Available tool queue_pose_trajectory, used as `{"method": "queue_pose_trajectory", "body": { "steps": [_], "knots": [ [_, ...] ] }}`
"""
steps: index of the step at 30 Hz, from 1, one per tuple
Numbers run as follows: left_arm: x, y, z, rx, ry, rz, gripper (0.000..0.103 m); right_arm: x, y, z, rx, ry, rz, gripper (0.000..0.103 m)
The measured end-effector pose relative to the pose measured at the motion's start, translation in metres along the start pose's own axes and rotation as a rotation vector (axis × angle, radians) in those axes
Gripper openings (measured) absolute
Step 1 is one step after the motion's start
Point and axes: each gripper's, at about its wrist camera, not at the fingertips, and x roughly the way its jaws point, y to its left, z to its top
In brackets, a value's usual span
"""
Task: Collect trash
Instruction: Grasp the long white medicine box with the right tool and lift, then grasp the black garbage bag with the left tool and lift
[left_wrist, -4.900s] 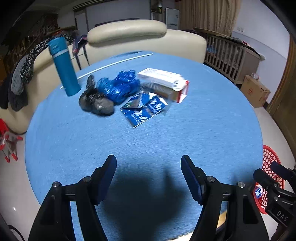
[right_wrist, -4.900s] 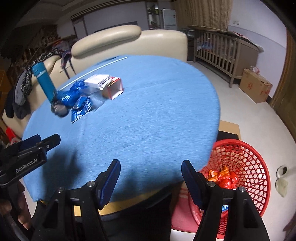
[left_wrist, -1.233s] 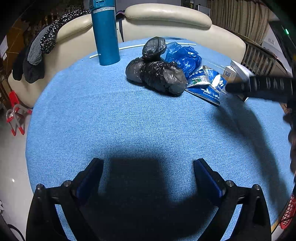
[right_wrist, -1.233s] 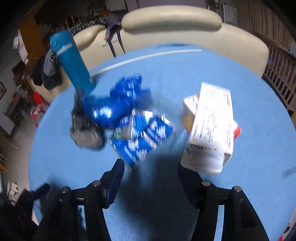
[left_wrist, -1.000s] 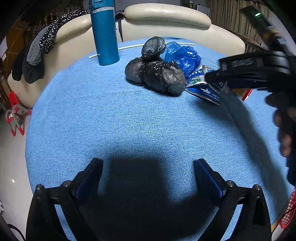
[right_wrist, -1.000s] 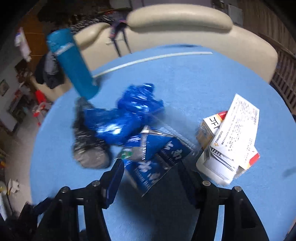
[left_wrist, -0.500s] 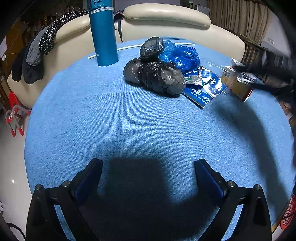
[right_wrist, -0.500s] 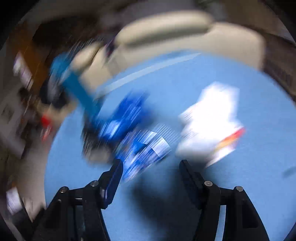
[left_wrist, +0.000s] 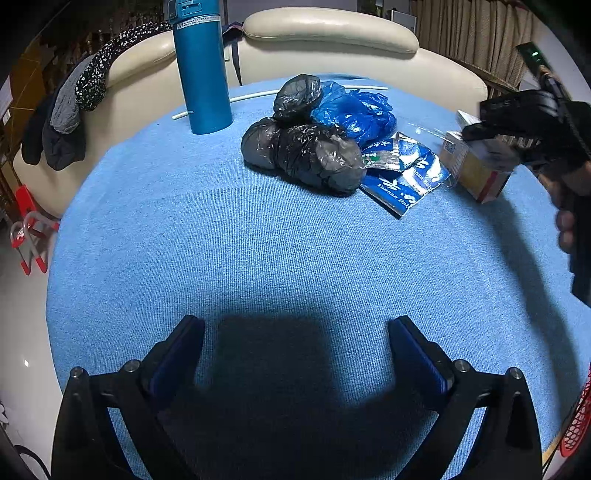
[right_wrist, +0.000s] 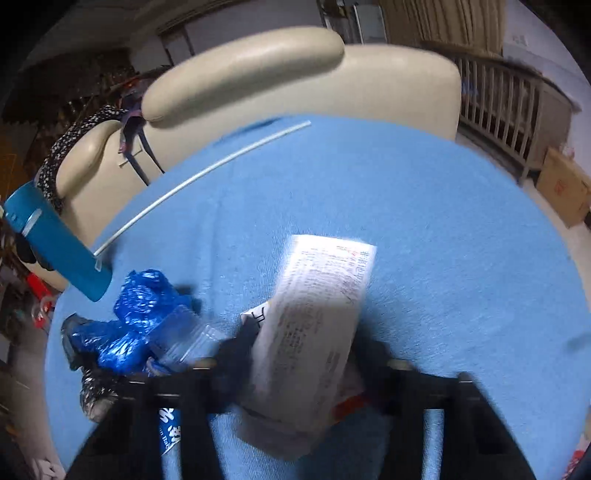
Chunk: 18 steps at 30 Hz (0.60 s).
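On the round blue table (left_wrist: 258, 258) lies a trash pile: black plastic bags (left_wrist: 306, 155), a blue plastic bag (left_wrist: 354, 110), blue foil wrappers (left_wrist: 402, 177) and a white and red carton box (left_wrist: 476, 173). My left gripper (left_wrist: 295, 354) is open and empty, low over the table's near part. My right gripper (right_wrist: 303, 365) sits around the carton box (right_wrist: 314, 332), a finger at each side; the view is blurred, so I cannot tell whether it grips. In the left wrist view the right gripper (left_wrist: 517, 122) hangs over the box.
A tall teal flask (left_wrist: 201, 66) stands at the far left of the table, with a thin white tube (right_wrist: 199, 177) lying behind it. A cream sofa (left_wrist: 325, 33) curves behind the table. A red basket's rim (left_wrist: 576, 424) shows at the lower right.
My right gripper has dropped down onto the carton box, which now lies between its fingers. My left gripper has stayed still and open.
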Motion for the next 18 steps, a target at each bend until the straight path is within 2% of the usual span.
{"method": "queue_pose_trajectory", "body": {
  "steps": [5, 12, 15, 18],
  "knots": [
    [0.0, 0.0, 0.0, -0.002, -0.001, 0.003, 0.102, -0.029, -0.021, -0.022, 0.013, 0.0, 0.072, 0.042],
    [-0.003, -0.003, 0.0, -0.03, 0.016, 0.018, 0.102, -0.045, -0.044, -0.092, 0.048, 0.058, 0.139, 0.042],
    [-0.001, -0.015, 0.012, -0.036, 0.049, -0.027, 0.102, -0.044, -0.051, -0.116, 0.059, 0.076, 0.136, 0.042],
    [-0.001, -0.038, 0.03, 0.008, 0.029, -0.04, 0.102, -0.046, -0.054, -0.13, 0.063, 0.064, 0.143, 0.042]
  ]
}}
